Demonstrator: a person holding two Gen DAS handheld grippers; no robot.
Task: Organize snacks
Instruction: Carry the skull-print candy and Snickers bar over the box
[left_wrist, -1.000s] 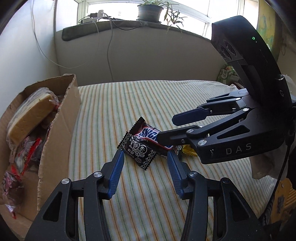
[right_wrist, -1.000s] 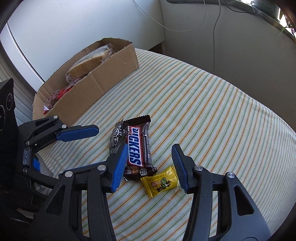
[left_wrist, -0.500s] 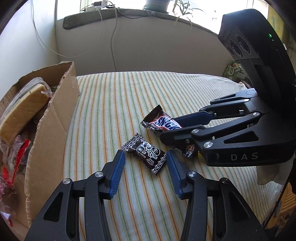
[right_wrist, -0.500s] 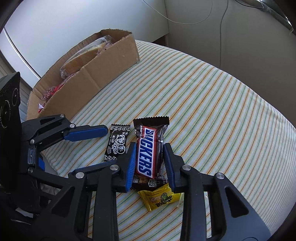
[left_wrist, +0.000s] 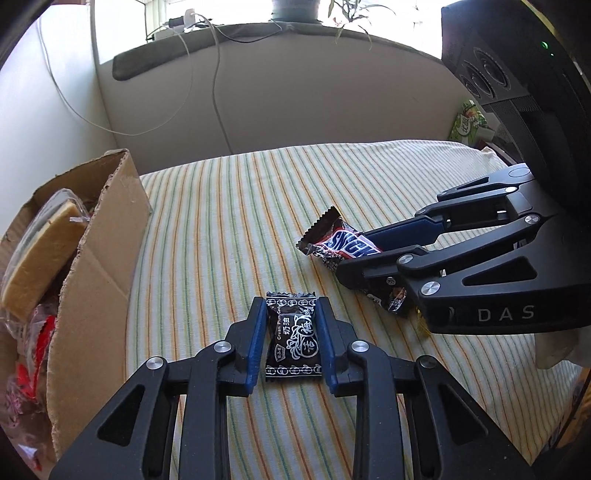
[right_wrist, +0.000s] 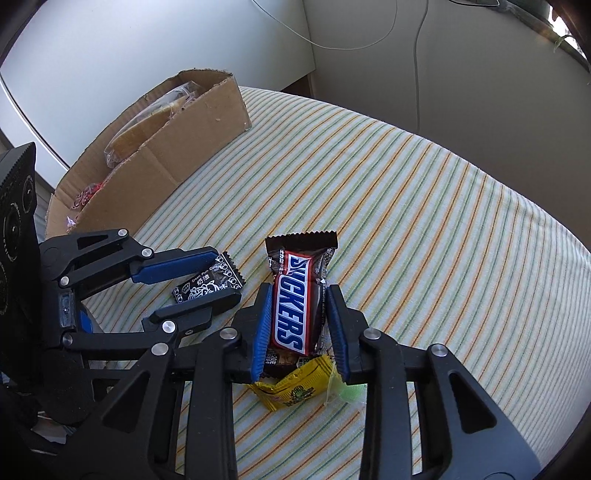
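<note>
Left tongs (left_wrist: 291, 339) closing on the black cream plum candy (left_wrist: 292, 341), blue pads against both long edges of the wrapper, down on the striped bench (left_wrist: 258, 206). Right tongs (right_wrist: 299, 325) clamped on the Snickers bar (right_wrist: 295, 299), its far end sticking out past the tips. Yellow candy packet (right_wrist: 295, 387) lying just beneath, partly hidden. Cardboard box (left_wrist: 99, 258) of bagged snacks standing at the left edge, well apart from both sweets.
</note>
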